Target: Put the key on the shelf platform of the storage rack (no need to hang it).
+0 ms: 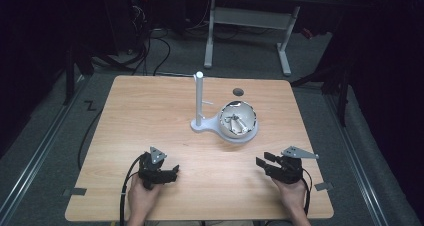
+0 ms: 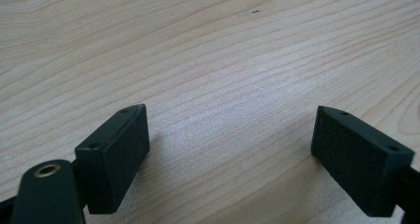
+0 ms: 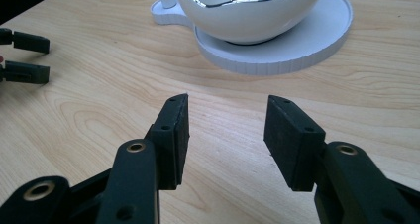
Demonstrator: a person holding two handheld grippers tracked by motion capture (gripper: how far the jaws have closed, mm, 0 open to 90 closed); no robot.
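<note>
On its white stand [image 1: 207, 126], a white bowl [image 1: 239, 122] holds metal pieces [image 1: 237, 120].

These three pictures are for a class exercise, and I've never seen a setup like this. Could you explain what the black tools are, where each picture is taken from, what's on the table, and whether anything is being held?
A person sits at a wooden table and holds a hand-operated tool in each hand, each ending in two black jaws. The high view looks down from above: the left gripper is at lower left and the right gripper at lower right. The other two pictures come from small cameras riding on the tools, looking out along their jaws.

In the middle of the table stands a white stand with an upright post, and on its round base rests a white bowl with metal parts inside. The right gripper view faces this bowl.

Both grippers are open and hold nothing.
</note>
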